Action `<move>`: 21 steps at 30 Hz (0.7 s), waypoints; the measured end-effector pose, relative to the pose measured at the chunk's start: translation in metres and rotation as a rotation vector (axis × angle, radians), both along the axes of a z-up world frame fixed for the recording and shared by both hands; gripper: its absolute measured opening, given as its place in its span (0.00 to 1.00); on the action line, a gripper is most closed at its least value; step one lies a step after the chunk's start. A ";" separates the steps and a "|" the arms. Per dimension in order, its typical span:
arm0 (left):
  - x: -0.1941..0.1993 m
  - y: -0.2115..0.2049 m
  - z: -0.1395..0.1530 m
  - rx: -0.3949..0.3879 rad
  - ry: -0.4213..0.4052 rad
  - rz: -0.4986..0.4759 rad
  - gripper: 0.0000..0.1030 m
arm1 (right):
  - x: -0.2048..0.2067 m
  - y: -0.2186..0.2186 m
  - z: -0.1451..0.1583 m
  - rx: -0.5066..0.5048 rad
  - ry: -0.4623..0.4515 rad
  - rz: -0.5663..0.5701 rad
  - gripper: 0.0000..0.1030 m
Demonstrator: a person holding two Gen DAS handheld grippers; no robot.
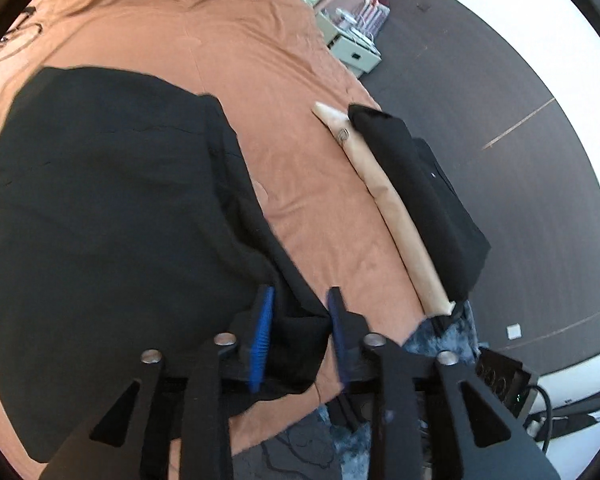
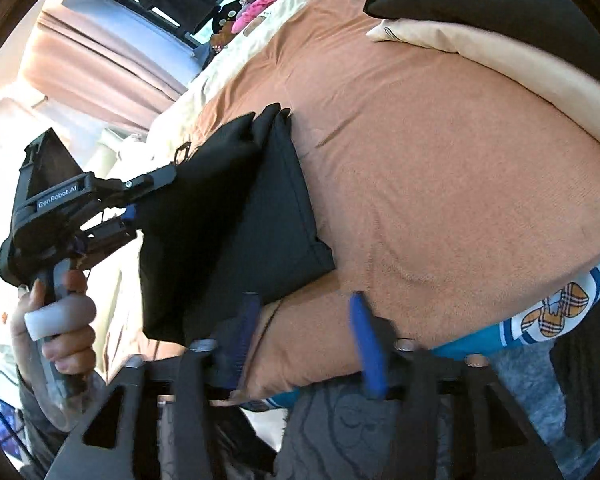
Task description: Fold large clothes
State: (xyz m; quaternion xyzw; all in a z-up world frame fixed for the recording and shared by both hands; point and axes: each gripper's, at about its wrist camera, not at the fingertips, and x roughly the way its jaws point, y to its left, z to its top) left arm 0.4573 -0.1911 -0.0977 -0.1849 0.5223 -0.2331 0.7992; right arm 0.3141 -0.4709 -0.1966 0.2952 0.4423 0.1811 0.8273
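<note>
A black garment (image 1: 100, 200) lies partly folded on the orange bedspread (image 1: 260, 60). My left gripper (image 1: 300, 336) stands over its near corner, jaws parted, with a loose fold of black cloth lying between the blue pads (image 1: 262, 336) and not squeezed. In the right wrist view the same garment (image 2: 236, 216) hangs from the left gripper (image 2: 148, 196), which a hand (image 2: 60, 320) holds. My right gripper (image 2: 304, 340) is open over bare bedspread (image 2: 440, 180). Its left finger sits at the garment's lower edge, with no cloth between its fingers.
A folded black garment (image 1: 412, 184) rests on a folded beige one (image 1: 396, 216) along the bed's right edge. Beyond lie dark floor (image 1: 500, 80), a bedside cabinet (image 1: 356, 52) and a black box with cables (image 1: 504, 380). Curtains (image 2: 100, 64) and pink toys (image 2: 256, 8) show at the head end.
</note>
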 end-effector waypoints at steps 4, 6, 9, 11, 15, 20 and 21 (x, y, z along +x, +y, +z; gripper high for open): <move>-0.010 0.022 0.006 -0.021 -0.022 0.033 0.86 | 0.006 0.003 0.002 0.042 -0.028 0.020 0.77; -0.015 0.040 0.011 -0.027 -0.054 0.059 0.86 | 0.015 0.010 0.002 0.042 -0.028 0.035 0.77; -0.024 0.074 0.014 -0.008 -0.064 0.117 0.86 | 0.029 0.022 0.004 0.044 -0.030 0.060 0.77; -0.031 0.099 0.012 0.020 -0.066 0.163 0.86 | 0.040 0.033 0.005 0.048 -0.030 0.084 0.77; -0.045 0.149 0.000 0.065 -0.041 0.256 0.86 | 0.058 0.051 0.014 0.045 -0.036 0.111 0.77; -0.061 0.195 -0.030 0.094 0.023 0.364 0.86 | 0.088 0.068 0.014 0.028 -0.007 0.091 0.77; -0.064 0.199 -0.036 0.088 0.033 0.369 0.86 | 0.092 0.069 0.012 0.021 0.000 0.083 0.77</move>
